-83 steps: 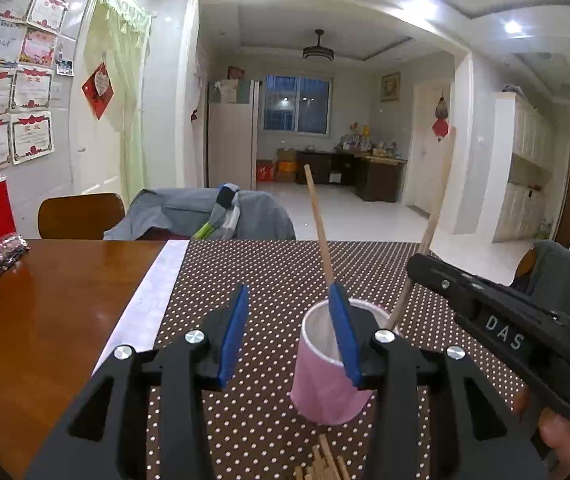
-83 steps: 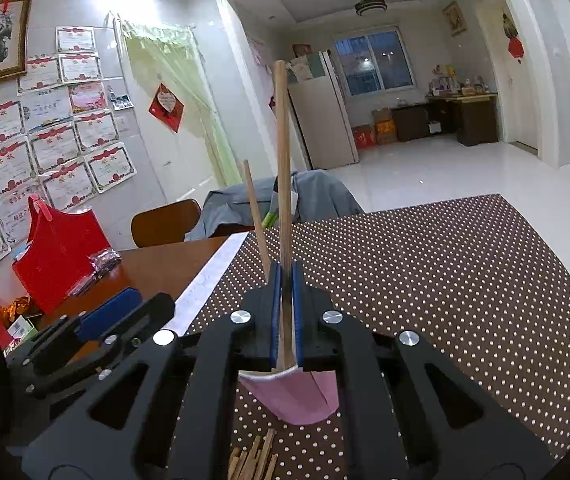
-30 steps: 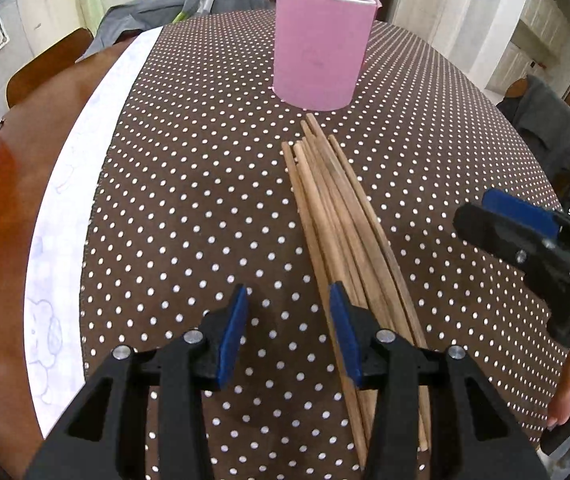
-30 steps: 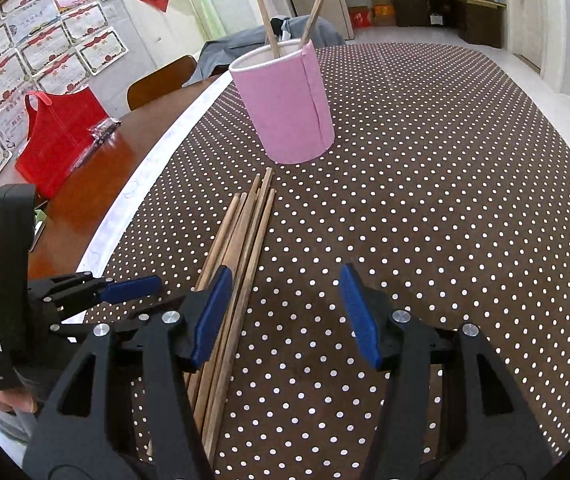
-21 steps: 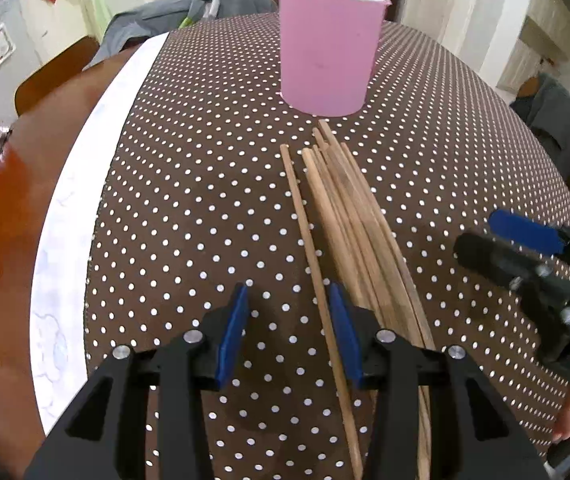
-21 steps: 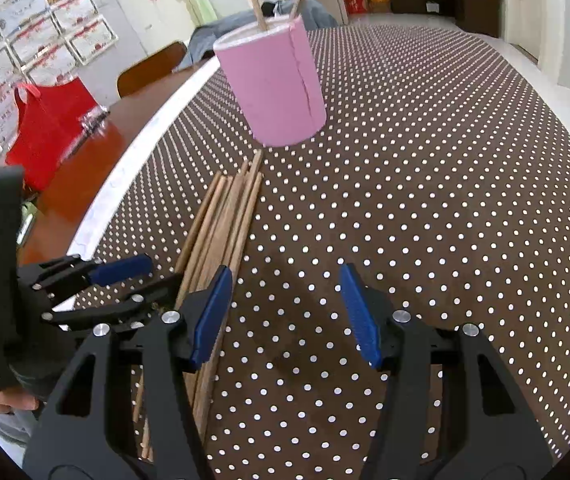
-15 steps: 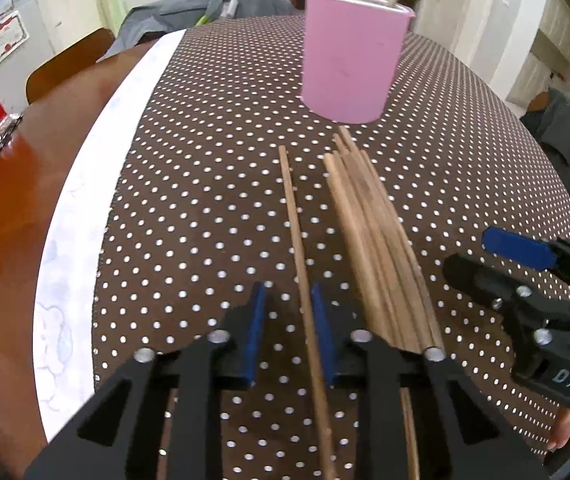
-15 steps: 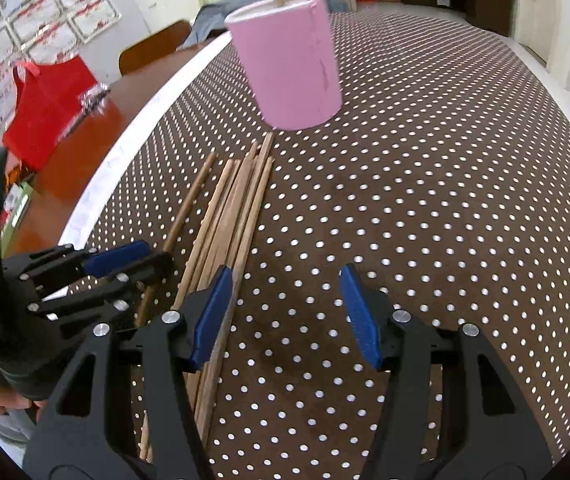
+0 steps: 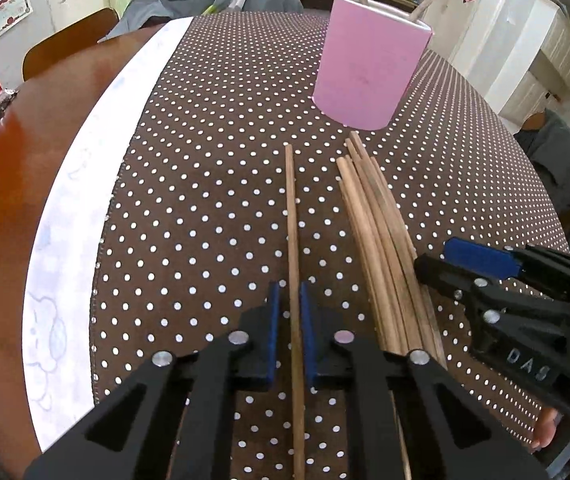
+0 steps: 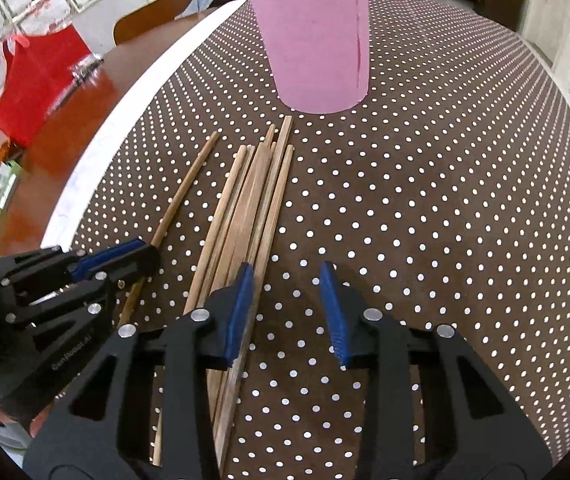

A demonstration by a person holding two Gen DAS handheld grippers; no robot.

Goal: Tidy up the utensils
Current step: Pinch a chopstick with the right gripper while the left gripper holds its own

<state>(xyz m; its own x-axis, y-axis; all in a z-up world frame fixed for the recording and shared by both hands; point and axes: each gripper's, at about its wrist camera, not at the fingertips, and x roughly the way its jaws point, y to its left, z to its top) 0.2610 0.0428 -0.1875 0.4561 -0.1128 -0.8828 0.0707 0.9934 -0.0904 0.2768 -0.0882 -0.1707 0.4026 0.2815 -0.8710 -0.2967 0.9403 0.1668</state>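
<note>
On the dotted brown cloth covering the surface, a pink cup stands at the far end with two sticks already upright in it. Just short of the cup lies a bundle of chopsticks, and one single chopstick lies apart to its left. The left tool has its blue pads nearly closed around that lone stick, near its close end; whether they press it yet is hard to tell. The right tool is wide open and holds nothing, its left pad resting beside the bundle's outer stick. To do this well, I would squeeze firmly, lift the stick clear without nudging the bundle, then tip it upright over the cup. "DAS" is legible on the right tool, and "Gen Robot.AI" on the left.
</note>
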